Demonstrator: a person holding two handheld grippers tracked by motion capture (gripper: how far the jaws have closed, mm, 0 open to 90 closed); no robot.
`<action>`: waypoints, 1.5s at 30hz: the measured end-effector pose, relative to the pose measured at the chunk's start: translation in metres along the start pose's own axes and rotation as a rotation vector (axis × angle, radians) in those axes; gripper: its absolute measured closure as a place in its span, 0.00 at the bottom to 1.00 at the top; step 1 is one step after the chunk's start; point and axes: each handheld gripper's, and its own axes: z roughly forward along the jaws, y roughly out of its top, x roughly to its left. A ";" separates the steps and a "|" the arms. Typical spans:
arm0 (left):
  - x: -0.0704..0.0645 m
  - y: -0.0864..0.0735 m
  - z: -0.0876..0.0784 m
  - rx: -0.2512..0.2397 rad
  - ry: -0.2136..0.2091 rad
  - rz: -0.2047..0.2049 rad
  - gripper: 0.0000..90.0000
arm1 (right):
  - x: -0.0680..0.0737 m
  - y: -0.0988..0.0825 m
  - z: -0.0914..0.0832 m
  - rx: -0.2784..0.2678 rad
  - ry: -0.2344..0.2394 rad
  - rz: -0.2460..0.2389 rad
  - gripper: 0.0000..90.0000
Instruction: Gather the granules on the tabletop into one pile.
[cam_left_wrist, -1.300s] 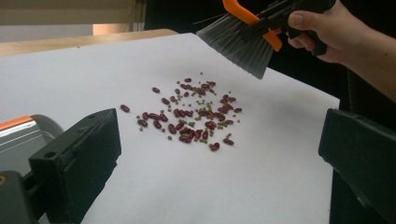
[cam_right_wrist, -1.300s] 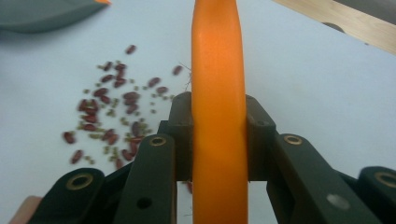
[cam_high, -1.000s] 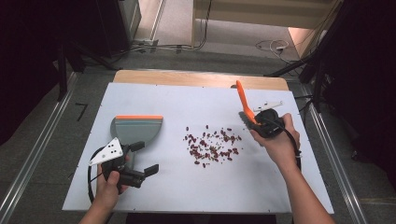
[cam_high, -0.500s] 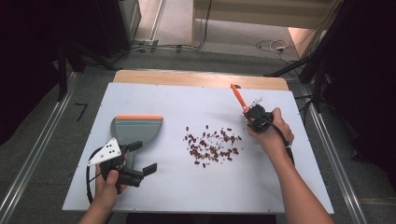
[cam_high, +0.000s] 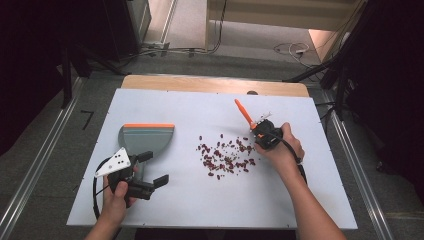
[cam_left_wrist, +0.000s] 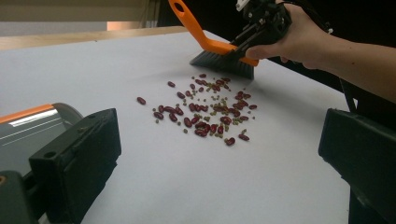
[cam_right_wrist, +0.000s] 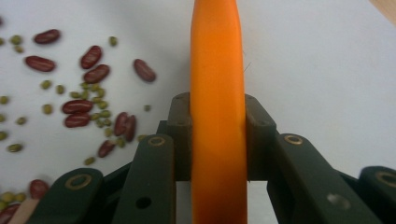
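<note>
Jaws, right gripper (cam_high: 264, 136): clamped on the orange handle of a brush (cam_left_wrist: 223, 52), one pad on each side of the handle in the right gripper view. Jaws, left gripper (cam_high: 149, 170): apart, nothing between them, resting low at the lower left of the high view.

Item 1, brush: grey bristles down at the bench (cam_high: 200, 210), at the far edge of the bean scatter in the left gripper view; whether the bristles press the surface cannot be told. Handle points to the upper middle of the high view.

Item 2, beans (cam_high: 225, 156): red kidney beans mixed with small green ones, loose in a patch at the centre of the high view, just left of the brush.

Item 3, dustpan (cam_high: 146, 140): grey with an orange rim, left of centre in the high view, apart from the beans and just above the left gripper. No beans can be made out in it.

Progress, judged: brush in hand and set beside the pile; sweeping not yet done; all beans lie on the bench; pan not yet picked up or brought to the pile.

Room: bare white surface between beans and pan gives an open sweeping lane. Wide margins lie toward the lower and right edges of the high view, where stray beans could roll off.
</note>
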 end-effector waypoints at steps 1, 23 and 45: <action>0.000 0.000 0.000 0.001 -0.001 -0.001 0.00 | 0.003 0.000 -0.001 0.000 0.005 0.003 0.76; -0.002 -0.001 0.002 0.014 -0.009 0.006 0.00 | 0.053 0.006 -0.018 -0.021 0.095 -0.073 0.75; 0.000 -0.001 0.001 0.008 -0.001 0.002 0.00 | 0.046 0.010 -0.039 -0.092 0.186 -0.152 0.76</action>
